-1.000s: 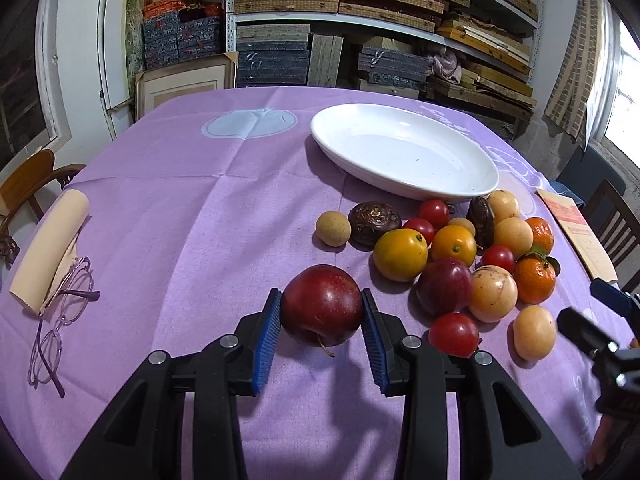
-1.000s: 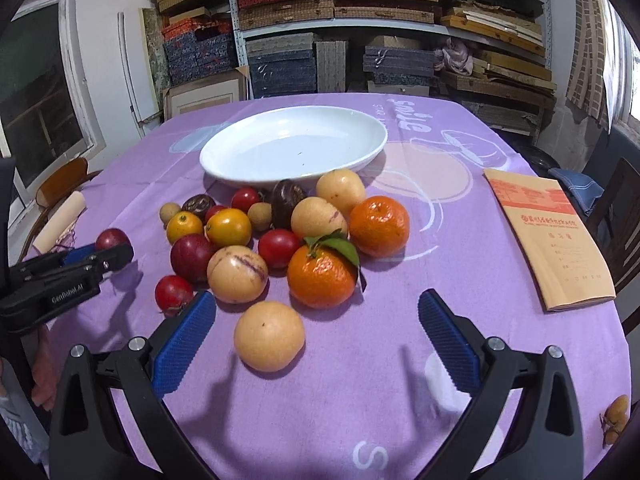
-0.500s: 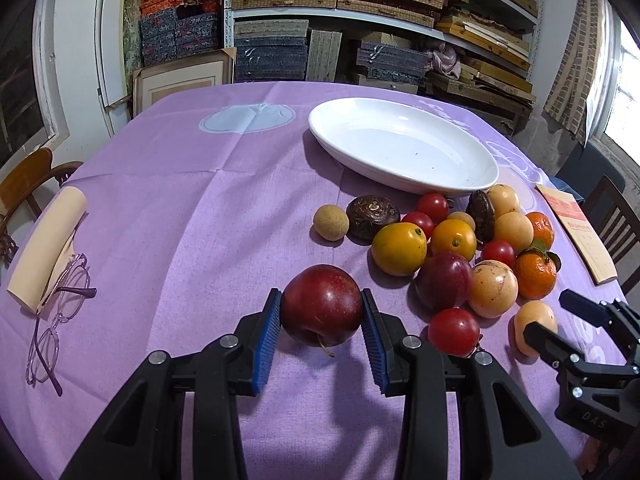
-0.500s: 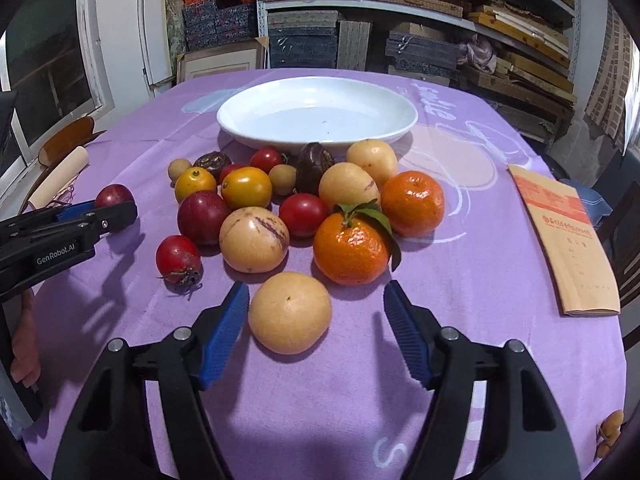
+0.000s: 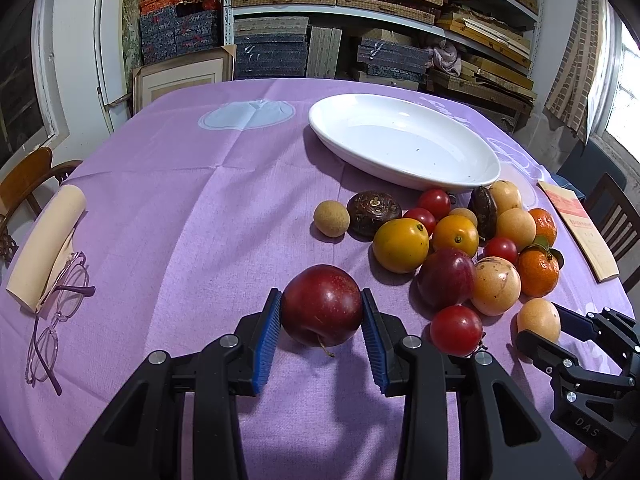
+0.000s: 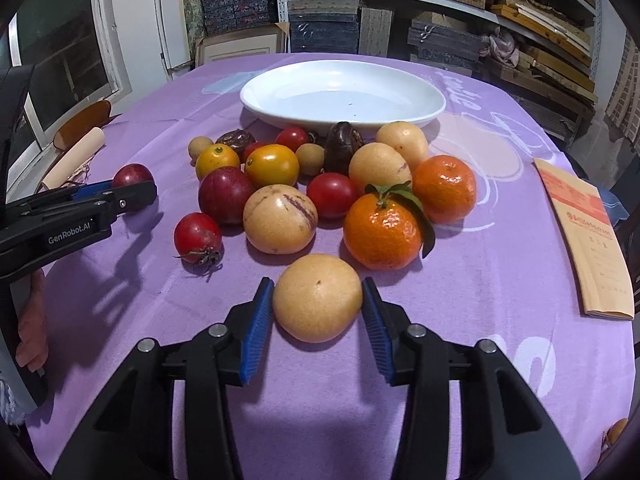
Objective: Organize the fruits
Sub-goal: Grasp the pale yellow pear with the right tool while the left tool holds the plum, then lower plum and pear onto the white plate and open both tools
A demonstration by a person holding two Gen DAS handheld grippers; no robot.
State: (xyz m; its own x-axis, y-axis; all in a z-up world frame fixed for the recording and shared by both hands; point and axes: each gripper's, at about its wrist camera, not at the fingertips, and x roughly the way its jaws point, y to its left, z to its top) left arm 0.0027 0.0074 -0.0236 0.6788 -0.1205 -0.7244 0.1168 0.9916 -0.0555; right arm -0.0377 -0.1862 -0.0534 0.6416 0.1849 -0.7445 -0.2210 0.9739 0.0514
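The left claw (image 5: 322, 322) pinches a dark red plum (image 5: 322, 304) between its blue pads, at 8 o'clock of the fruit heap on the purple tabletop (image 5: 180, 184). The right claw (image 6: 318, 312) is closing, its pads touching a pale yellow fruit (image 6: 318, 298) at the heap's 6 o'clock. The left claw's side reads "GenRobot.AI"; the right's, "DAS".

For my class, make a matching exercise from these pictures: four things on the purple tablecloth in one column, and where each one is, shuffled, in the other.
Things
1. dark red plum
2. pale yellow round fruit
3. white dish
4. glasses

Places
A. beside the cream roll at the table's edge
B. between the pads of the left hand-held gripper
C. beyond the fruit pile, with no fruit in it
D. between the closing pads of the right hand-held gripper

Pairs: 1-B, 2-D, 3-C, 4-A
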